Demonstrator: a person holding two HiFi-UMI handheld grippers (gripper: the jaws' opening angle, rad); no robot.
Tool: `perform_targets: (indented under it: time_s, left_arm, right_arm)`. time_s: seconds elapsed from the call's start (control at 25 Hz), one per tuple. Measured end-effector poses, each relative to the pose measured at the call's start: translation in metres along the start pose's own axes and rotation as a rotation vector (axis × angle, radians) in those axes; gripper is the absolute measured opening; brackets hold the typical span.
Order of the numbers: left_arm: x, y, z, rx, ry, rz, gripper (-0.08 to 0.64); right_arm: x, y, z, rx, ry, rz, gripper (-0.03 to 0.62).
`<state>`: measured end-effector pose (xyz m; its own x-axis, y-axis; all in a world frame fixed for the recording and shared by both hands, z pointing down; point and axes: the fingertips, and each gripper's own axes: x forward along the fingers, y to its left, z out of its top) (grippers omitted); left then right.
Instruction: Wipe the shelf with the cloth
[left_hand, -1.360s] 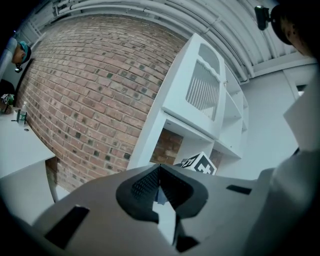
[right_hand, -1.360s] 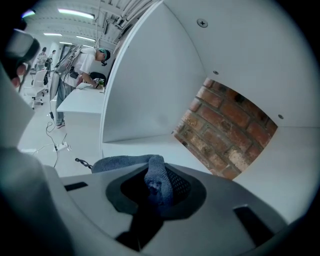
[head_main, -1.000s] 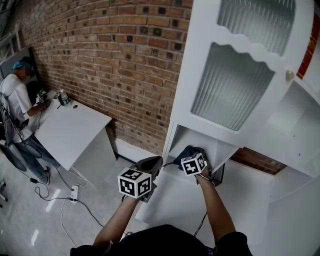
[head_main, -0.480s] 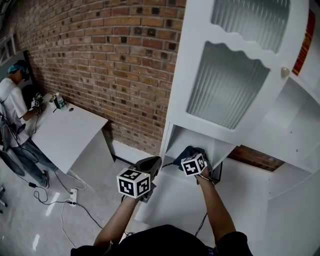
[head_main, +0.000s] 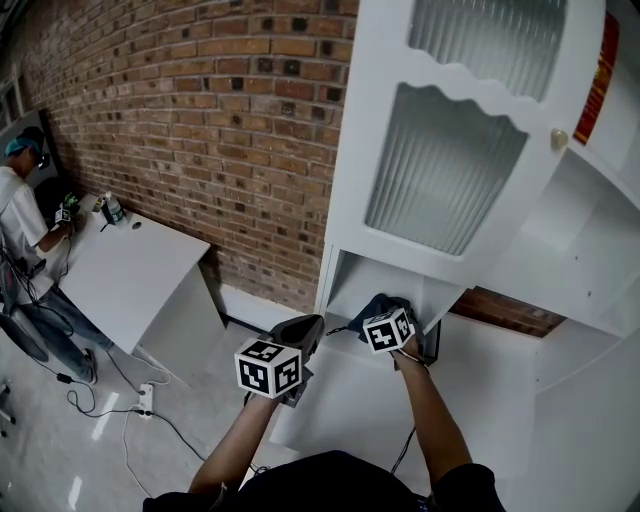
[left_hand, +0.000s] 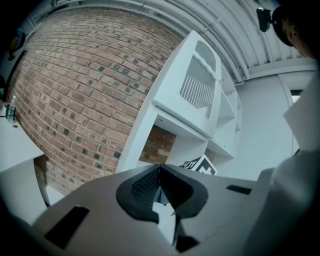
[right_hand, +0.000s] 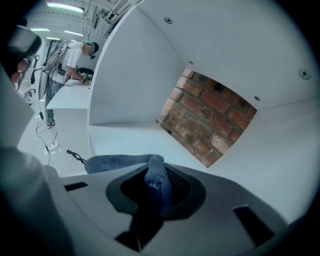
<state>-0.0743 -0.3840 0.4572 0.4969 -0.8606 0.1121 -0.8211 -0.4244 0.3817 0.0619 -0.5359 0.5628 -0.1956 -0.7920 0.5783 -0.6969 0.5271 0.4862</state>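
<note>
Far left in the head view: a person (head_main: 18, 195) standing at a white table (head_main: 130, 270), with a long brick wall (head_main: 220, 120) behind. On the floor below the table, a white power strip (head_main: 148, 392) with thin cables.

More to the right, the left gripper (head_main: 312, 325), held in the air just in front of the white cabinet (head_main: 385, 120) and outside the shelf. Fully closed, one jaw pressed against the other, nothing gripped between, as shown clearly in the left gripper view. Apart from the cloth, though near it.

Just beside it, the right gripper (head_main: 385, 306), reaching into the low open shelf (head_main: 345, 285) of the cabinet. Clamped on a dark blue-grey cloth (head_main: 368, 303): in the right gripper view, one fold pinched between the jaws and the rest hanging out to the left. Cloth inside the shelf, near the front edge, on the white floor or just above it; cannot tell which. At the back of the shelf, bare brick visible through an opening. A thin black cable (right_hand: 75, 156) at the front edge, left of the cloth.

Above the shelf, a door with ribbed glass (head_main: 440, 170) and a small round knob (head_main: 559, 138). Far right, further open white compartments (head_main: 590, 260).
</note>
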Motion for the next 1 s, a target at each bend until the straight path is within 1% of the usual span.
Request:
perform_targets:
  time_s: [0.16,0.32,0.52,0.84,1.0]
  left_arm:
    - [-0.001,-0.001,-0.002,-0.004,0.005,-0.002,0.017]
    - [-0.005,-0.001,-0.003,-0.005,0.011,-0.004,0.017]
    - [-0.010,-0.004,-0.005,0.000,0.016,-0.011,0.017]
    - [-0.019,-0.007,-0.010,0.008,0.027,-0.010,0.017]
    - [-0.020,-0.014,-0.016,0.012,0.042,-0.024,0.017]
  right_arm:
    - [-0.004,-0.002,-0.002,0.012,0.008,-0.006,0.066]
    - [-0.006,-0.007,-0.006,0.018,0.016,-0.034,0.066]
    - [-0.006,-0.009,-0.015,0.056,0.029,-0.038,0.066]
    - [-0.013,-0.016,-0.027,0.083,0.056,-0.066,0.066]
    - [-0.018,-0.018,-0.032,0.092,0.062,-0.069,0.066]
